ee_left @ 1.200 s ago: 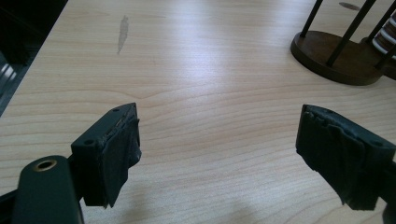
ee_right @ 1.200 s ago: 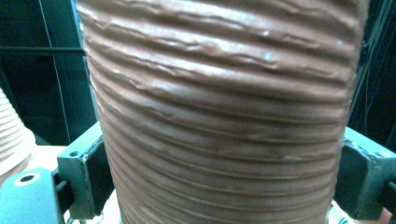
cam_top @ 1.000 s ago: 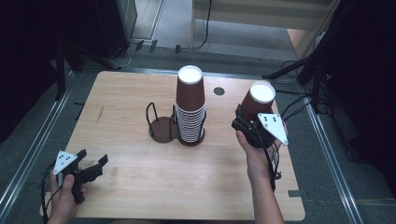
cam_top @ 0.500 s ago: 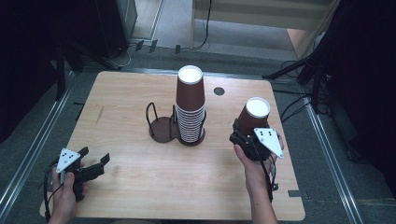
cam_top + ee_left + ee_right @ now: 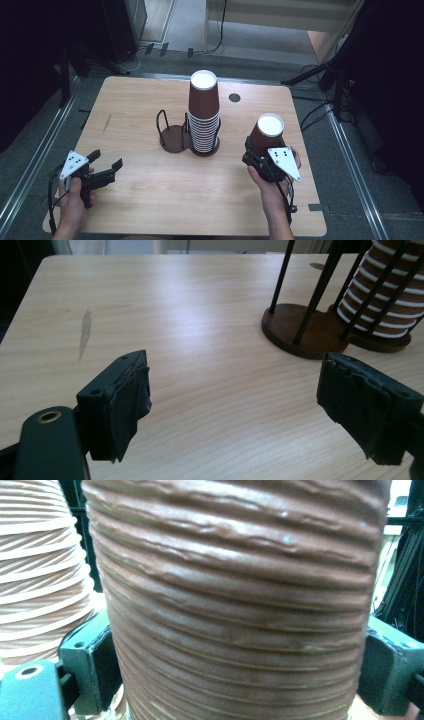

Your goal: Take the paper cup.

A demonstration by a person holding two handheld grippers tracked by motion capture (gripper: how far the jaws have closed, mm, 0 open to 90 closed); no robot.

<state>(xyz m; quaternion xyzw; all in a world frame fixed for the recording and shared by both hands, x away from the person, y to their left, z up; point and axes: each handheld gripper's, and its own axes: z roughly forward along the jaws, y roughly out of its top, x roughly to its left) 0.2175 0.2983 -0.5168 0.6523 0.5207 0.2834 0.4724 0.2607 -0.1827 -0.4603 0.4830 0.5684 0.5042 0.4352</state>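
Right now my right gripper is clamped on a single brown ribbed paper cup with a white inside — its two black pads press on either side of the cup's lower wall, and the cup stands upright, mouth up, over the right part of the light wooden table. From the high view I cannot tell whether its base touches the tabletop. In the right gripper view the cup's corrugated brown wall is close in front of the camera, with the white-rimmed tall stack of brown paper cups just to its left. That stack sits in one side of a dark wire cup holder with two round wooden bases near the table's middle; the holder's other bay, on the stack's left, has only its wire loop and base. The held cup is near the stack but apart from it, off to its right. My left gripper is near the table's left front corner, its jaws spread wide with nothing between them — in the left gripper view I see bare wood between the pads, with the holder's base ahead and to the right.
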